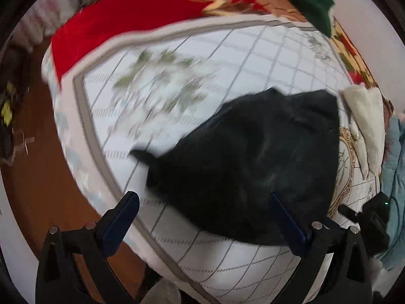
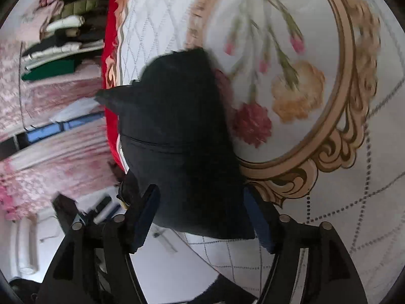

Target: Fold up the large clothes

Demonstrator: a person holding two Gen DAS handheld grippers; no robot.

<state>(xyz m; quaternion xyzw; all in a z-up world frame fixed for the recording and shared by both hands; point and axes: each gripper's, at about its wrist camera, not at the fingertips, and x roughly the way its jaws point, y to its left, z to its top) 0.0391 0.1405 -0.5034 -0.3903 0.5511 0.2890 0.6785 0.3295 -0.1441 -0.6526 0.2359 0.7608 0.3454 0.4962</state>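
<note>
Firstly, left wrist view: left hand-held gripper [image 1: 205, 217] released, jaws wide apart above the black garment [image 1: 253, 167], which lies bunched on the quilted bed [image 1: 227, 58] near its edge; red blanket [image 1: 121, 22] along the far edge. Right wrist view: right hand-held gripper [image 2: 202, 217] released, garment [image 2: 177, 136] between its parted jaws, beside the floral medallion [image 2: 298, 88].

we count one black garment [image 1: 253, 167], one green garment [image 1: 310, 2], one white garment [image 1: 364, 124], one red blanket [image 1: 131, 17], two claws [image 1: 205, 217] [image 2: 205, 215].
</note>
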